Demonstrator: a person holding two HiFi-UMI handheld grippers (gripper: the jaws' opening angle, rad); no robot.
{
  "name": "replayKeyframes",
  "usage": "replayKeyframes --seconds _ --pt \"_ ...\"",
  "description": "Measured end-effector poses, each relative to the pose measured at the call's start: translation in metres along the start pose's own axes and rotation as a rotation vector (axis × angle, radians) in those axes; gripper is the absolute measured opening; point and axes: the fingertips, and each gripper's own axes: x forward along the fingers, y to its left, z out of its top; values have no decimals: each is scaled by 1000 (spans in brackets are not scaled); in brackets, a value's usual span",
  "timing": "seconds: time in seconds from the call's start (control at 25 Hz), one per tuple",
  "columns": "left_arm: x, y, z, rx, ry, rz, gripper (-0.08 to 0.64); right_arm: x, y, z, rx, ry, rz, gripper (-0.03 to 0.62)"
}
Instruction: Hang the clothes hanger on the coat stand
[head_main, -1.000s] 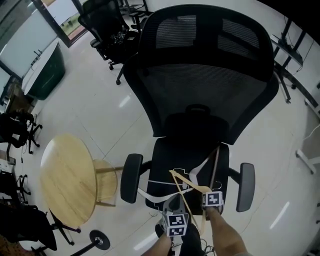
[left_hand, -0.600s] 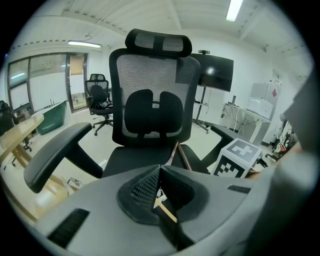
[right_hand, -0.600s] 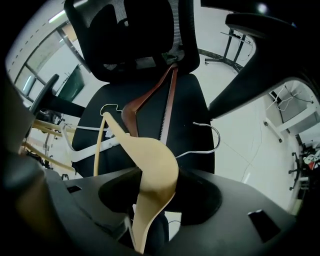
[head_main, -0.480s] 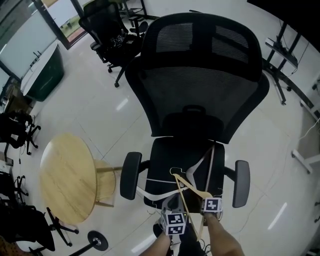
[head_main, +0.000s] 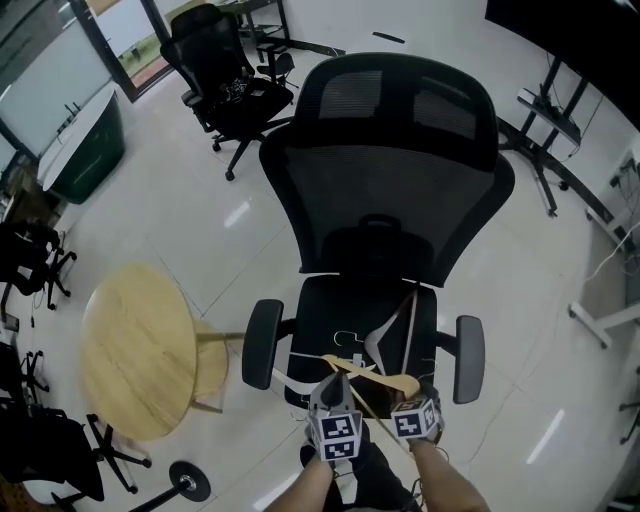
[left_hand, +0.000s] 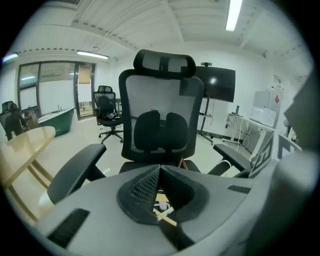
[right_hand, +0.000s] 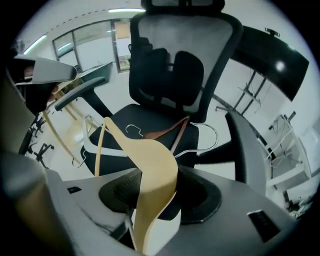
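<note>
Hanger (right_hand: 150, 160) is being picked off the chair (head_main: 400, 200), I reckon; right tongs (right_hand: 155, 197) are pinching it, left tongs (left_hand: 159, 172) pressed together; next is finding the unseen coat stand.

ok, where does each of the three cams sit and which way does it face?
Head view: on the person's head, facing steeply down onto the black office chair; both forearms, left gripper and right gripper show at the bottom.
Left gripper view: on the left gripper, level toward the chair's backrest; jaws together.
Right gripper view: on the right gripper, toward the seat; jaws clamp the wooden hanger.
Shared: head and right gripper views both show that hanger and the chair.
</note>
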Motion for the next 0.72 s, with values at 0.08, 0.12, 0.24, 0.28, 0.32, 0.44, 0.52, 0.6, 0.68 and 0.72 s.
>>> replayKeyframes --seconds 0.08,0.12,0.24,0.28,0.32,0.44,0.52,0.6,0.68,0.72 --pt "-15 11 15 -7 -26 27 12 -24 -5 25 -75 -68 -27 206" --pt "-23 18 23 -12 -41 43 12 -38 -7 38 -110 -105 -36 206" --pt "-61 37 56 -23 -97 93 12 -88 -7 82 -199 -221 -44 206" --pt "-76 45 68 -24 -118 112 12 -108 -5 98 -225 -259 -41 206" --pt "-92 54 80 -23 -142 132 12 -128 -1 114 -254 -299 -37 206" --pt "-146 84 114 -24 -218 207 12 -190 24 164 -366 -424 -23 206" --pt "-189 107 132 -27 -277 262 12 -234 52 193 -438 -507 -7 206" --pt "-240 132 146 -25 -337 319 12 -278 91 216 -504 -587 17 206" --pt "-298 159 153 -17 -391 383 11 -321 137 231 -576 -661 41 206" --pt "-329 175 154 -16 -414 418 11 -342 162 235 -609 -692 53 206"
